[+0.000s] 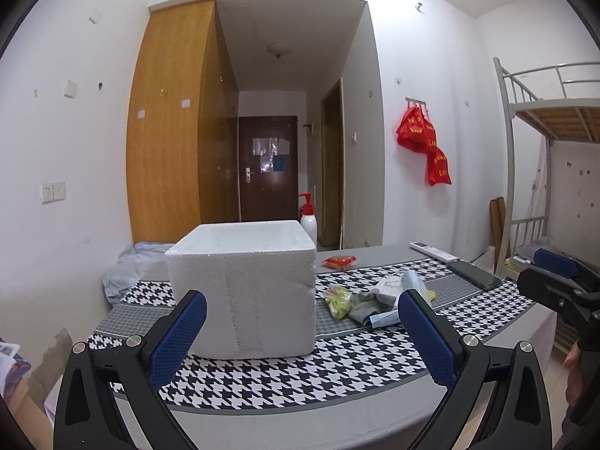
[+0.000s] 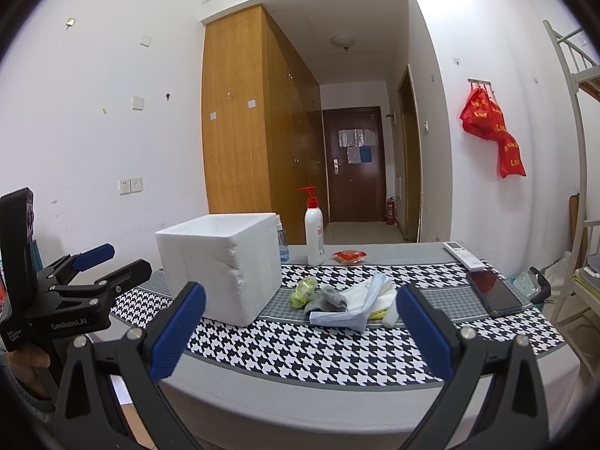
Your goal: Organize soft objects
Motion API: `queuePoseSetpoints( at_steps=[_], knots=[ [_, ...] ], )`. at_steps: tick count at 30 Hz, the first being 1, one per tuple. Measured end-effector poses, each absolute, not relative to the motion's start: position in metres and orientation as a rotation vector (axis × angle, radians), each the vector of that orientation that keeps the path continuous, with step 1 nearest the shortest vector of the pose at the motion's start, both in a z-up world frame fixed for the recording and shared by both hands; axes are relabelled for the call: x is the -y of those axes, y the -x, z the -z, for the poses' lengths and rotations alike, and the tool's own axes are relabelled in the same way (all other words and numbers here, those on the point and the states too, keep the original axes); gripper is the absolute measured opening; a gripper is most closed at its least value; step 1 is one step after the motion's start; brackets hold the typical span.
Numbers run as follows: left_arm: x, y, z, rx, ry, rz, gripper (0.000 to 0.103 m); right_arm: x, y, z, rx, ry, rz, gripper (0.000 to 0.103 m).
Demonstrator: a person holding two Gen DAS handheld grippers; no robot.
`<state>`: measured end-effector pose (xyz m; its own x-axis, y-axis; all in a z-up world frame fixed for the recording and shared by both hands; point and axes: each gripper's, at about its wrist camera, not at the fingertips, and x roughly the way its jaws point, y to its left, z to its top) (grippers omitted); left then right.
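Observation:
A white foam box [image 1: 243, 288] [image 2: 221, 262] stands on the houndstooth tablecloth [image 1: 300, 378] [image 2: 318, 352]. To its right lies a heap of soft things: a green-yellow bag [image 1: 337, 300] [image 2: 303, 290], a grey sock [image 1: 363, 305] [image 2: 328, 298], a blue face mask [image 1: 384, 318] [image 2: 341, 317] and white cloth [image 1: 390, 285] [image 2: 371, 290]. My left gripper [image 1: 300, 332] is open over the table's near edge, in front of the box, holding nothing. My right gripper [image 2: 300, 326] is open too, empty, short of the heap.
A red packet [image 1: 339, 261] [image 2: 348, 255], a pump bottle [image 1: 308, 217] [image 2: 314, 228], a white remote [image 1: 435, 251] [image 2: 463, 255] and a dark phone [image 1: 476, 275] [image 2: 495, 292] lie further back. Blue cloth [image 1: 127, 270] sits at the table's left end. A bunk bed frame [image 1: 543, 120] stands right.

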<state>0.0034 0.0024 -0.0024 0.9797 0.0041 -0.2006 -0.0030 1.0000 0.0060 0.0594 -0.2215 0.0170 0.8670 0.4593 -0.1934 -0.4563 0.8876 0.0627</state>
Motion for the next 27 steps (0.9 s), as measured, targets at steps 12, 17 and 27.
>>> queuePoseSetpoints(
  at_steps=[12,17,27],
  knots=[
    [-0.0045,-0.0049,0.0015,-0.203,0.013,-0.007,0.102,0.2196,-0.0585,-0.0185,-0.206,-0.013,-0.48,0.103],
    [-0.0035,-0.0038,0.0004,-0.198,0.016,-0.004,0.102,0.2193,-0.0593,-0.0191,-0.208,-0.012,-0.48,0.103],
    [-0.0009,-0.0077,0.0005,-0.209,0.009,0.013,0.102,0.222,-0.0603,-0.0196,-0.211,-0.009,-0.472,0.103]
  ],
)
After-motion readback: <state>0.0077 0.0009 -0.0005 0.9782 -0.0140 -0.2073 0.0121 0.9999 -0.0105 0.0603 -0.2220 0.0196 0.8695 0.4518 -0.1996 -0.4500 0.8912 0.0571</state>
